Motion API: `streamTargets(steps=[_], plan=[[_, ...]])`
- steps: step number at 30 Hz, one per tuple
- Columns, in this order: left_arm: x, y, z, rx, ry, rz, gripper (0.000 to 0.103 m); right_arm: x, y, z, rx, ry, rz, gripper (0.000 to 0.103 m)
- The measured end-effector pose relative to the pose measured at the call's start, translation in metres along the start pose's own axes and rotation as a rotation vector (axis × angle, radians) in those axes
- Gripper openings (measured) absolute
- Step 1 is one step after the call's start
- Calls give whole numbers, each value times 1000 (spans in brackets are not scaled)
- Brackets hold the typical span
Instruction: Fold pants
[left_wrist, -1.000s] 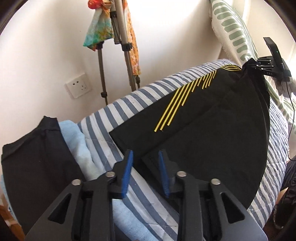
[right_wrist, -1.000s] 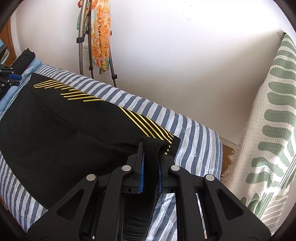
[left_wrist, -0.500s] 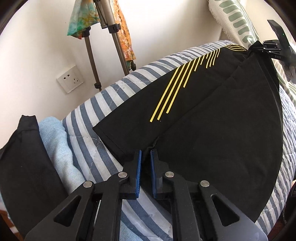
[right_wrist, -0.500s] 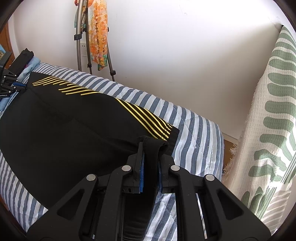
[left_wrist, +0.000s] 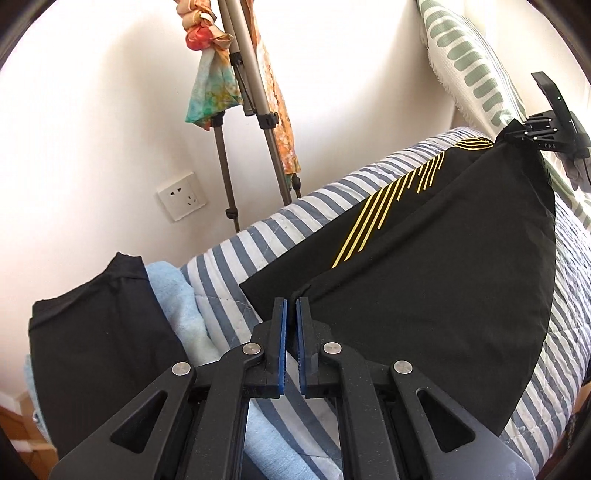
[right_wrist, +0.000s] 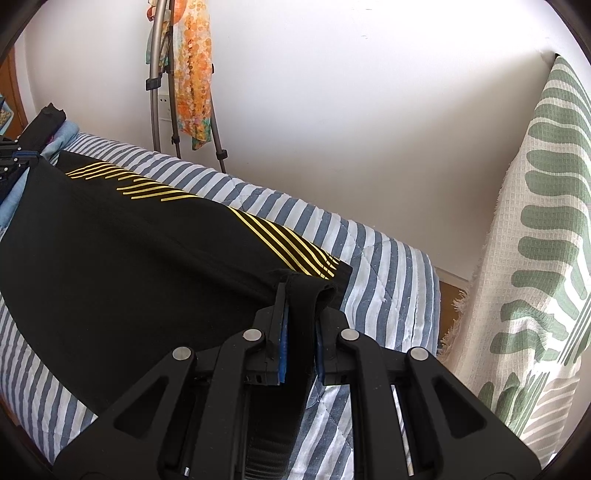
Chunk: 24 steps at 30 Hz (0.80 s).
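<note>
Black pants (left_wrist: 436, 280) with yellow stripes lie on a blue-and-white striped bed (left_wrist: 280, 229); they also show in the right wrist view (right_wrist: 122, 251). My left gripper (left_wrist: 290, 306) is shut on the hem corner of the upper layer and holds it lifted off the bed. My right gripper (right_wrist: 299, 295) is shut on the waistband end, bunched between the pads. The cloth hangs stretched between the two grippers. The right gripper shows far off in the left wrist view (left_wrist: 546, 129).
A folded black garment (left_wrist: 96, 343) on a light blue towel (left_wrist: 181, 310) lies at the left end of the bed. A tripod (left_wrist: 251, 110) with a colourful scarf stands by the wall. A green-patterned white blanket (right_wrist: 532, 240) hangs at the right.
My left gripper has shut on the pants' hem corner and lifted it off the bed. The right gripper has kept its hold and risen, so the upper layer now hangs stretched.
</note>
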<state>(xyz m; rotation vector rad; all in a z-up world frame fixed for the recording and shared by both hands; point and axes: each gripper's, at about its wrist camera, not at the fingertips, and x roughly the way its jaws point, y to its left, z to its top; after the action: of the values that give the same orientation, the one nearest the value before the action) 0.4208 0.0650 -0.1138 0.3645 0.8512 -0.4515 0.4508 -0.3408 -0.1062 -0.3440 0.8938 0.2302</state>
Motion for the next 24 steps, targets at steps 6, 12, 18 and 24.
streamTargets(steps=[6,12,18,24], plan=[[6,11,13,-17,-13,36,4,5,4,19,-12,-19,-24,11],[27,25,18,-48,10,72,4,27,6,39,-1,-7,-36,11],[47,23,13,-35,60,82,4,59,-6,48,80,65,-17,25],[44,27,10,-55,71,65,4,49,-50,37,293,72,-40,41]])
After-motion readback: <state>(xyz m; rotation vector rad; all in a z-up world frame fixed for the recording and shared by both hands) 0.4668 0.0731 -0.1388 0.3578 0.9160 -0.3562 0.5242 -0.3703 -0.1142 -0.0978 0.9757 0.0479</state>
